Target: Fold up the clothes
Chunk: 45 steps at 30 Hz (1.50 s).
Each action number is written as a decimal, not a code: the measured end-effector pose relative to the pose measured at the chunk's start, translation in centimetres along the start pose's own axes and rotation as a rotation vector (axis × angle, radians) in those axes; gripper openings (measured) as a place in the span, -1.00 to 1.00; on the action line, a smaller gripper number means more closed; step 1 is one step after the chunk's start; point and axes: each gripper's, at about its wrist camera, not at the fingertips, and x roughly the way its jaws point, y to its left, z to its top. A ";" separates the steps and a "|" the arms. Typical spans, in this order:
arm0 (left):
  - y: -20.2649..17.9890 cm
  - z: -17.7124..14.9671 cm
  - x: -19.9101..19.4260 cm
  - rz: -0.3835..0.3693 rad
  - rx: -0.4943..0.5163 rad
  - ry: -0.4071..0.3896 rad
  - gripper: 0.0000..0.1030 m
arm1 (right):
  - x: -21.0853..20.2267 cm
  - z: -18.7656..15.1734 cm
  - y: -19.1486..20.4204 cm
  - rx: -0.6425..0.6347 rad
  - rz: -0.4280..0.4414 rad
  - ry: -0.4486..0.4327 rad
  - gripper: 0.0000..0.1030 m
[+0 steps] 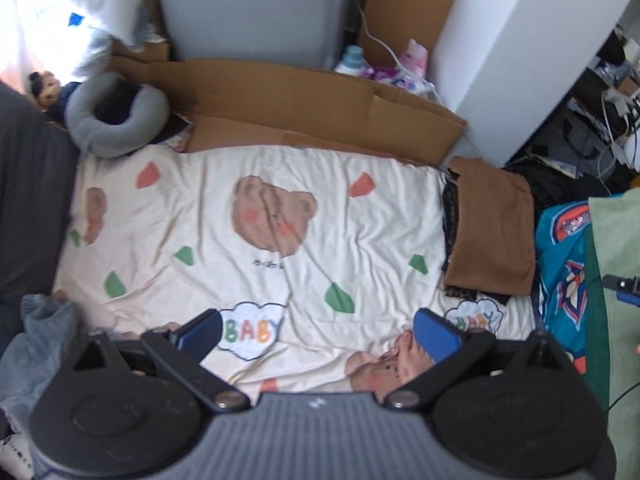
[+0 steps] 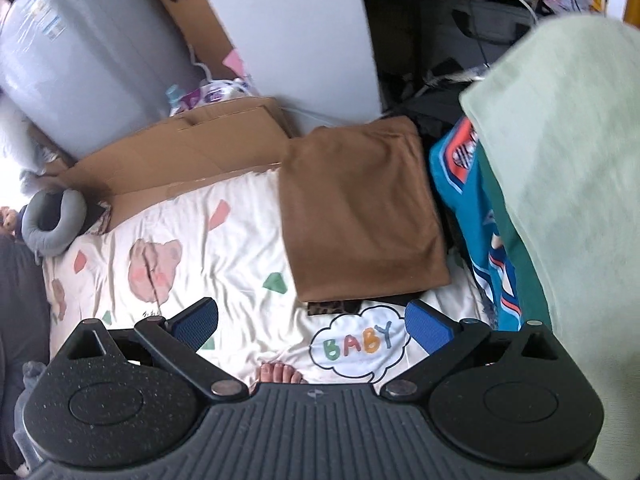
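The work surface is a cream bedsheet printed with bear faces, coloured patches and "BABY" clouds, spread flat in a cluttered room. Flattened cardboard lies along its far edge, with a grey appliance and a white cabinet standing behind it.

Left wrist view:
- The left gripper hangs above the near edge of the sheet. Its blue-padded fingers are spread wide and nothing is between them.
- A folded brown garment lies at the right edge of the sheet, on top of a dark patterned item.
- A teal printed cloth lies just beside the brown garment, to its right. A pale green fabric covers the far right of the view.
- A grey neck pillow rests at the far left corner of the sheet. Crumpled blue denim lies at the near left.

Right wrist view:
- The right gripper is held over the sheet near a "BABY" cloud print. Its fingers are spread apart and hold nothing.
- The brown garment lies directly ahead, a neat rectangle.
- Bare toes show at the gripper body's front edge.
- The pale green fabric fills the right side, close to the camera; whether anything holds it cannot be determined.
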 end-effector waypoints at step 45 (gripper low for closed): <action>11.0 -13.6 -10.1 0.096 -0.265 -0.182 0.99 | -8.5 -2.1 25.8 -0.367 0.142 0.001 0.99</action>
